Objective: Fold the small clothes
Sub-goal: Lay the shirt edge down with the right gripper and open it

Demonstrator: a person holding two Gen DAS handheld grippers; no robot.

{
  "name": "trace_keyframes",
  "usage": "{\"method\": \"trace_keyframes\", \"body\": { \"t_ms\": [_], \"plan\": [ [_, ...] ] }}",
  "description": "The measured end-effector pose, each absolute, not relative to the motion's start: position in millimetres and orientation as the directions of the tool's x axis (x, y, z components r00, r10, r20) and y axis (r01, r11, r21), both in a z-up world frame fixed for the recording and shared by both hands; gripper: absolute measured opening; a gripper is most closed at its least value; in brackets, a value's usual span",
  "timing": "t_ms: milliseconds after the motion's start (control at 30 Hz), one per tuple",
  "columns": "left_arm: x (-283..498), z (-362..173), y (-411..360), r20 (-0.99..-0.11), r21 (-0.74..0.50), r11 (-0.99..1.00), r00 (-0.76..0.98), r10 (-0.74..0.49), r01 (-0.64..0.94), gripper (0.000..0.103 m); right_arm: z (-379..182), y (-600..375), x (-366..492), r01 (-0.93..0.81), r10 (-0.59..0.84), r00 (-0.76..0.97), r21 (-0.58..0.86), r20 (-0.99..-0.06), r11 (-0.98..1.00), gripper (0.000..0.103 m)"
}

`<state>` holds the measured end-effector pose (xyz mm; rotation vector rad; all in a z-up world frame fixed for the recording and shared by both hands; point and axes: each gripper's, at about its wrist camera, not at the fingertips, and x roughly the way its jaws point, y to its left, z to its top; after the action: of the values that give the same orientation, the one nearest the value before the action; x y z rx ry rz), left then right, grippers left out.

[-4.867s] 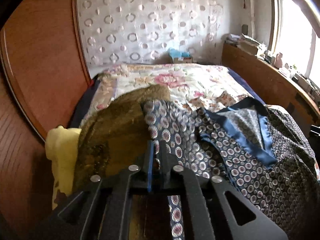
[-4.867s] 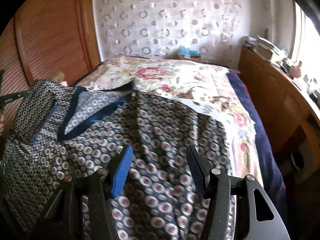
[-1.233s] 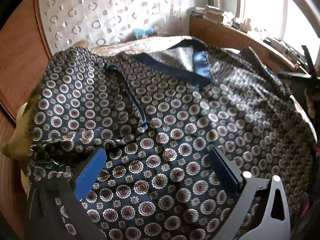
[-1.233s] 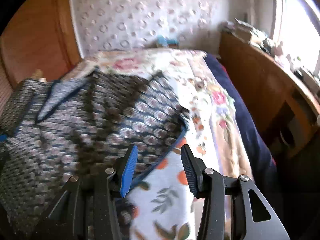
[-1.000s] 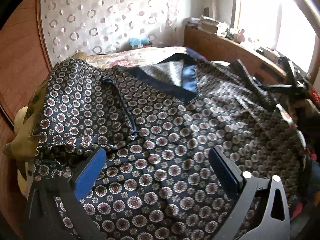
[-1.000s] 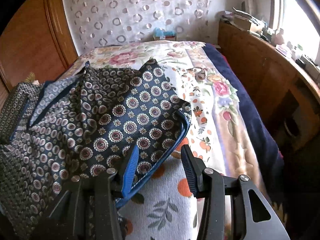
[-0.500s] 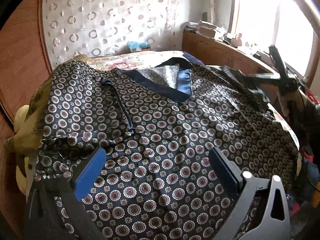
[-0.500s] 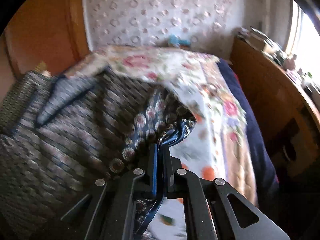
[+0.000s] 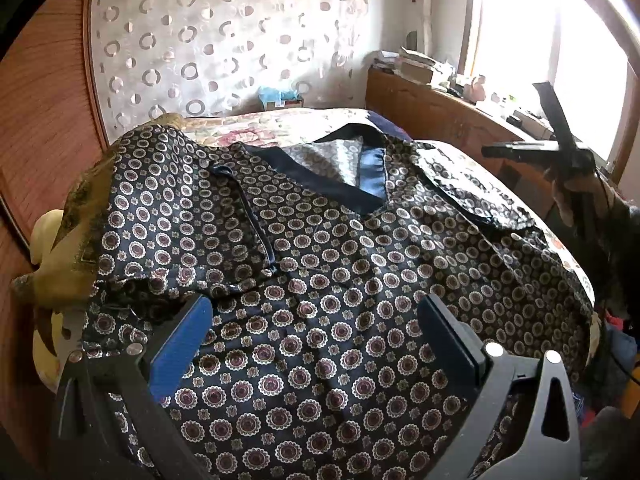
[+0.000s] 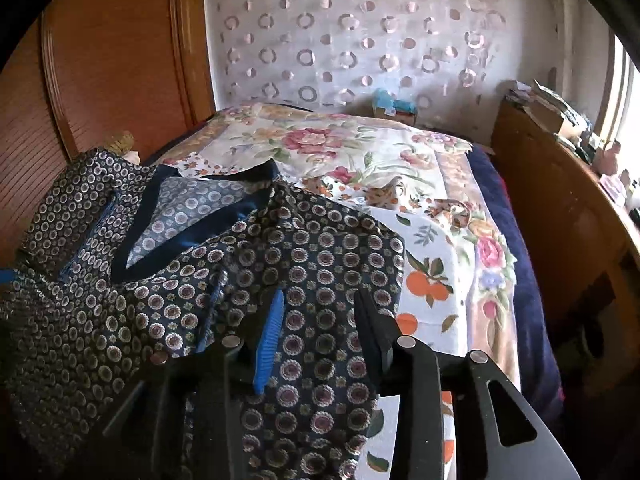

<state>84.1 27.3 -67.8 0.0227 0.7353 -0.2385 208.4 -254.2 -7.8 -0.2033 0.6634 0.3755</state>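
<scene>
**Two grippers parted above a patterned top on the bed**

One navy top (image 9: 328,264) printed with round medallions is spread over the flowered bedspread (image 10: 360,152) of the bed, its dark blue V-neck band turned toward the far wall. The left gripper (image 9: 314,336) is held with its jaws wide apart above the lower front of the garment, nothing between its blue pads (image 9: 180,344). The right gripper (image 10: 320,328) is likewise parted, its fingers straddling a sleeve that is seen folded inward over the body of the top (image 10: 224,280); whether the cloth is touched by the pads cannot be told. An olive-gold cloth (image 9: 76,248) is seen at the garment's left edge, partly covered by it. A wooden ledge (image 9: 440,112) loaded with small items is seen along the window side.
</scene>
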Motion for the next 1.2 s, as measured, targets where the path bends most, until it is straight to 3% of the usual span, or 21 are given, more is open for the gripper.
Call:
{"method": "trace_keyframes", "body": {
  "t_ms": [300, 600, 767, 933, 1200],
  "plan": [
    [99, -63, 40, -0.661, -0.044, 0.98, 0.73, -0.175, 0.195, 0.102, -47, -259, 241, -0.316, 0.15, 0.661, -0.092, -0.735, 0.944, 0.038],
    [131, -54, 77, -0.66, -0.051, 0.983, 0.733, -0.166, 0.176, 0.102, -52, -261, 263, -0.321, 0.169, 0.664, -0.074, -0.729, 0.944, 0.038],
    [158, -49, 100, -0.669, -0.04, 0.989, 0.731, -0.134, 0.145, 0.095, -57, -265, 268, -0.342, 0.196, 0.666, -0.061, -0.72, 0.938, 0.038],
    [193, -49, 123, -0.687, -0.046, 0.994, 0.719, -0.105, 0.102, 0.076, -63, -274, 263, -0.359, 0.239, 0.681, -0.032, -0.692, 0.933, 0.039],
    [238, -49, 163, -0.696, -0.074, 0.997, 0.716, -0.056, 0.006, 0.073, -65, -276, 260, -0.359, 0.245, 0.681, -0.023, -0.69, 0.933, 0.04]
  ]
}}
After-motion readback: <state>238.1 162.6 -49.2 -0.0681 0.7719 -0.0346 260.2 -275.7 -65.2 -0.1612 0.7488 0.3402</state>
